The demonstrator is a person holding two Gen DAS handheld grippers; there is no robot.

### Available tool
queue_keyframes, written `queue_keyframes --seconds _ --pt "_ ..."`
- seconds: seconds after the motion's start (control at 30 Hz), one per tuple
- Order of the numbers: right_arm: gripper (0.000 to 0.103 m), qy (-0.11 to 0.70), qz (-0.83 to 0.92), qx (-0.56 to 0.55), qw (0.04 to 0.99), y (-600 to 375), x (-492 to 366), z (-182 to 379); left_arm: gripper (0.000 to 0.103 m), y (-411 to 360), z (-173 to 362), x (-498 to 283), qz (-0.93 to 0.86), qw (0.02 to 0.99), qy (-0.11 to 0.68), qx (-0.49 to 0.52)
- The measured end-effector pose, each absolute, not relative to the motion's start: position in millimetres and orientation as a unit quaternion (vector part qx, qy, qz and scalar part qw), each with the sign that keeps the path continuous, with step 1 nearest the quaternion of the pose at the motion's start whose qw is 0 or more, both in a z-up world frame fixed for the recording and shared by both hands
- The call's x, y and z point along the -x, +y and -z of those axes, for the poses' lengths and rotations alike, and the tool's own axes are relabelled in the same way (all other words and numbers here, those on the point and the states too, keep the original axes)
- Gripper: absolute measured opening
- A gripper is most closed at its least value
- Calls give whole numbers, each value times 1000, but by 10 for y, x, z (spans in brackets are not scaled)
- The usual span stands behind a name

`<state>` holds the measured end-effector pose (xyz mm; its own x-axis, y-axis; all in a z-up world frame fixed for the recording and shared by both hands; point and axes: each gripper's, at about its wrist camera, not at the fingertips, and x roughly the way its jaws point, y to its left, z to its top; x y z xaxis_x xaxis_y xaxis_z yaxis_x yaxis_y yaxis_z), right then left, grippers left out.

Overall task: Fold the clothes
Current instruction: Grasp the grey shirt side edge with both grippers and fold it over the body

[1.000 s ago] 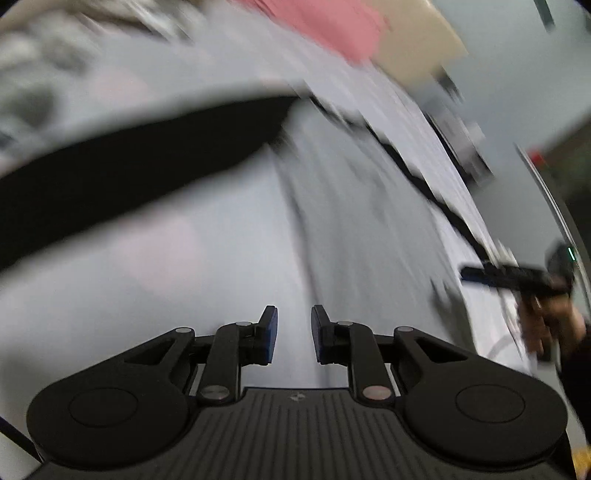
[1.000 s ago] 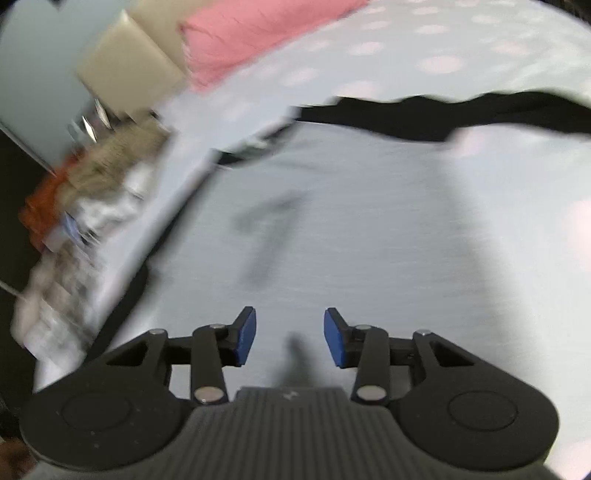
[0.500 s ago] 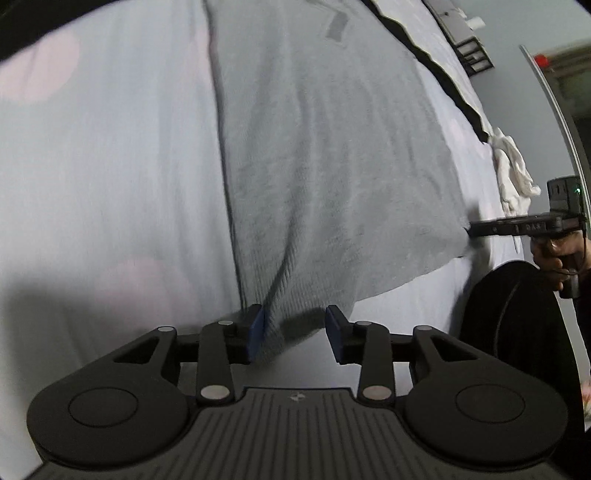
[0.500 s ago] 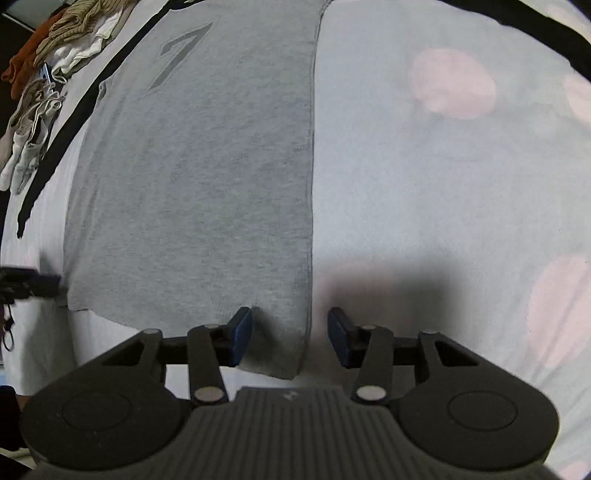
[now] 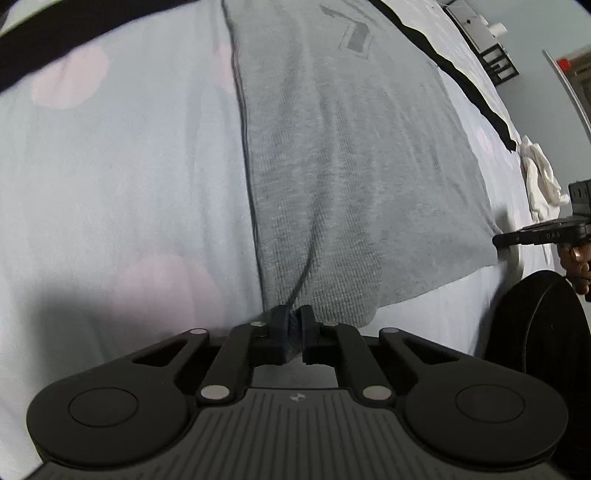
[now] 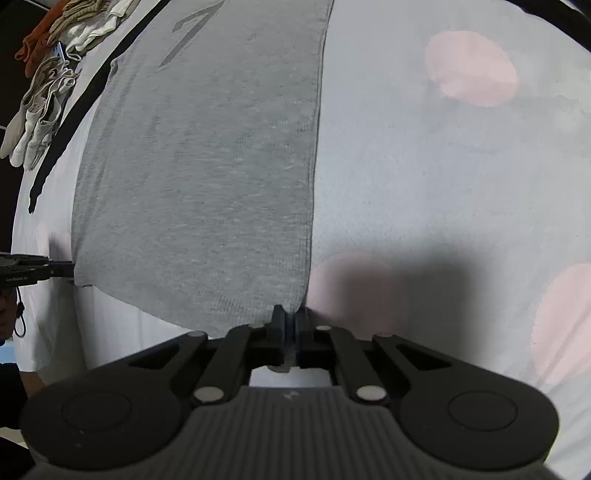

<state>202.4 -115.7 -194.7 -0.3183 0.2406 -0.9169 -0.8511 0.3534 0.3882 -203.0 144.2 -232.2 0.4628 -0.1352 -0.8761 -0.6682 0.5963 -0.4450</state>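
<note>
Nearest in each wrist view, the gripper's black body cuts off the bottom of the scene. The left gripper [image 5: 294, 325] has its jaws pinched on the near left corner of the shirt [image 5: 354, 177], a fold of grey cloth squeezed between them. The right gripper [image 6: 290, 325] is clamped on the near right corner, a scrap of hem showing below the pads. Each gripper shows edge-on at the far margin of the other's view, so little of it can be made out there. A dark round shape [image 5: 535, 325] at the right of the left view is partly cut off and I cannot tell what it is.

The shirt lies flat on a pale sheet [image 6: 424, 166] with pink dots, which covers a wide surface. The shirt is grey knit, with a darker "7" [image 6: 188, 33] printed near its far end. A black strip [image 5: 461, 77] runs along the shirt's right side. Farther off, a heap of clothes [image 6: 44, 85] lies at the sheet's edge.
</note>
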Motion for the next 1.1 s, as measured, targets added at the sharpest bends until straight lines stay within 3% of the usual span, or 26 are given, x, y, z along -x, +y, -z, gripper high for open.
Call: queue_keyframes --seconds 0.03,0.1,0.17,0.27,0.5,0.53,0.57,0.6,0.7,1.1 --pt "5 627 -516 243 530 -1146 -2017 1946 11 1450 2276 2039 -183 750 486 409" --pt "5 626 -520 243 528 -1131 -2008 1945 42 1492 2218 2109 -196 750 472 421" --pt "5 625 -522 245 526 -1125 -2011 1945 50 1554 2232 2226 -205 746 450 446" --pt "5 624 -522 252 523 -1120 -2005 1930 44 1589 2397 2273 -208 722 457 476" --pt "4 630 -517 254 522 -1259 -2119 1818 42 1491 2565 2153 -181 726 470 468" --pt "4 629 -515 252 525 -1249 -2116 1813 38 1497 2564 2159 -182 726 472 465" --pt "4 628 -515 253 526 -1230 -2104 1814 15 1503 2562 2164 -183 726 475 462" --pt "4 626 -515 254 527 -1210 -2091 1817 2 1508 2555 2180 -183 727 475 461" --pt "4 624 -515 261 527 -1183 -2060 1819 2 1450 2438 2235 -158 740 463 461" --pt "3 614 -508 291 529 -1344 -2123 1567 2 1130 2360 1894 -81 747 544 374"
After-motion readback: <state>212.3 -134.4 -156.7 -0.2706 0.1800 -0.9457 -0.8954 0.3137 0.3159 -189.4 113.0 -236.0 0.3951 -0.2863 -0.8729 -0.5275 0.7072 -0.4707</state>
